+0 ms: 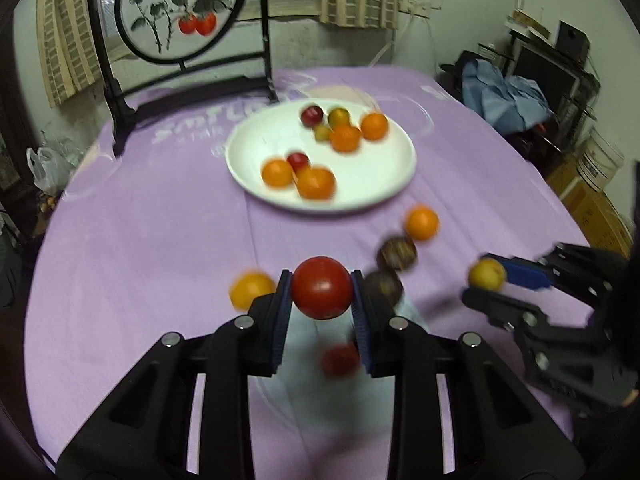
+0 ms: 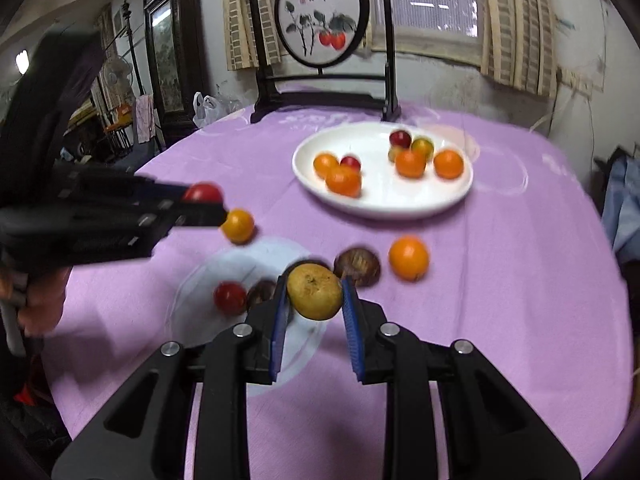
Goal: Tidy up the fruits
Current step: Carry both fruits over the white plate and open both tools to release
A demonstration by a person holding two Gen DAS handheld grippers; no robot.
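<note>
Both hand-held grippers are loaded and off the tabletop (image 1: 120, 240). The left hand-held gripper (image 1: 322, 292) is clamped on a red fruit (image 1: 321, 287), pads on its left and right flanks; the right hand-held gripper (image 2: 314, 294) is clamped on a yellow-brown fruit (image 2: 315, 291) the same way. The relation that matters is that the white plate (image 1: 256, 152) lies ahead of both, above centre in the left wrist view and up and right of centre in the right wrist view, with purple cloth between. The plate already holds oranges and small red and greenish fruit in two clusters, with bare porcelain at its left side and near rim; judged from that, a drop there looks clean. The fruits are round, so no long axis constrains the release. Which hand is nearer the plate is hard to call; both look similar. The left view shows the right hand-held gripper at mid right edge with the yellow fruit at its tips, clear of the left one. The right view shows what the left cannot: a hand (image 2: 40, 300) on the left gripper's grip at lower left. Loose fruit still on the cloth: an orange (image 2: 408, 258), a dark brown one (image 2: 357, 266), a second dark one, a small red one (image 2: 229, 298), and a yellow-orange one (image 2: 238, 226). Background is motion-blurred in both.
</note>
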